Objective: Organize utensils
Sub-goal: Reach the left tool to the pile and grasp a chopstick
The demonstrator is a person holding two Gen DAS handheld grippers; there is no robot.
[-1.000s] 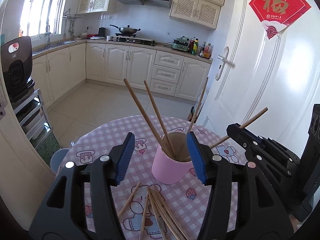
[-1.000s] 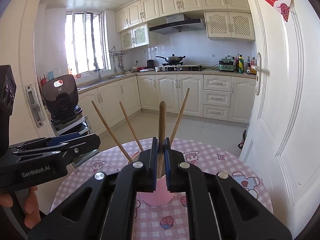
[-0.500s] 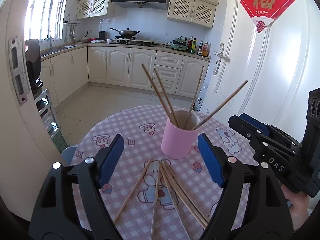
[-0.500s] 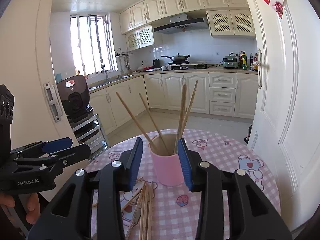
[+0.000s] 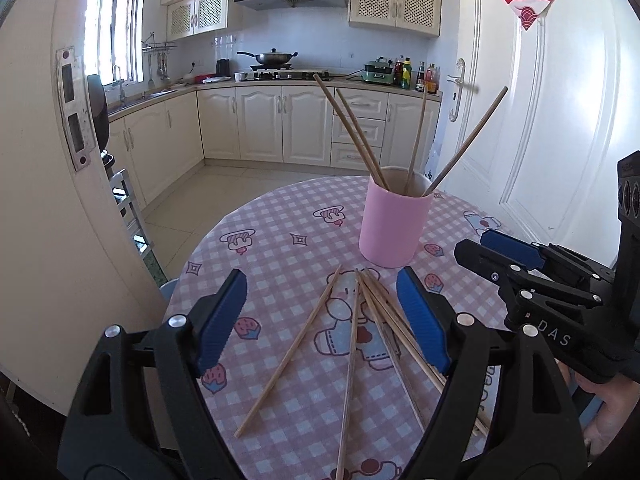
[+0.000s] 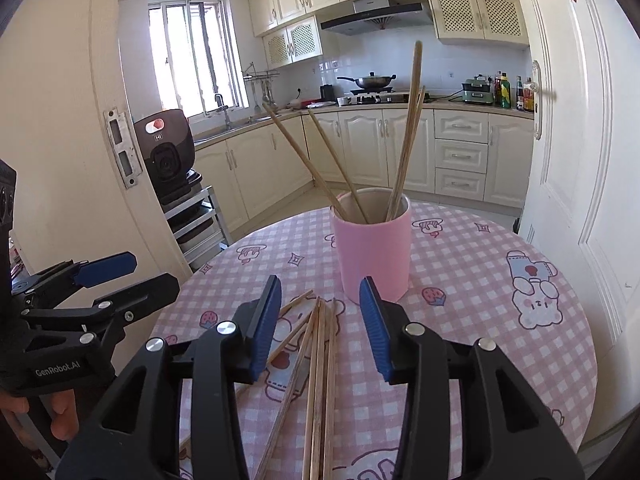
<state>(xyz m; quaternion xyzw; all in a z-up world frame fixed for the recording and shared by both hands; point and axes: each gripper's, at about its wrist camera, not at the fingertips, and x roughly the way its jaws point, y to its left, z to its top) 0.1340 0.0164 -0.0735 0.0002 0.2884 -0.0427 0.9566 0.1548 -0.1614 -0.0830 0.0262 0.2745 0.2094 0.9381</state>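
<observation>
A pink cup (image 5: 394, 228) (image 6: 374, 252) stands on the round table with the pink checked cloth (image 5: 280, 240) (image 6: 480, 280). Several wooden chopsticks (image 5: 356, 132) (image 6: 410, 128) lean inside it. More loose chopsticks (image 5: 352, 352) (image 6: 320, 360) lie fanned on the cloth in front of the cup. My left gripper (image 5: 320, 280) (image 6: 154, 270) hovers open over that pile, holding nothing. My right gripper (image 6: 320, 282) (image 5: 474, 242) hangs just short of the cup above the pile. Its jaws are opening and nothing is between them.
A white door (image 5: 560, 140) stands close behind the table on the right, a door frame (image 5: 48, 200) on the left. A black appliance on a rack (image 6: 166, 152) sits beyond the table's left edge. A hand (image 6: 60, 412) holds the left gripper.
My right gripper let go of the chopstick it held over the cup; it now stands in the cup. Both grippers drew back and down toward the loose pile. The left jaws widened.
</observation>
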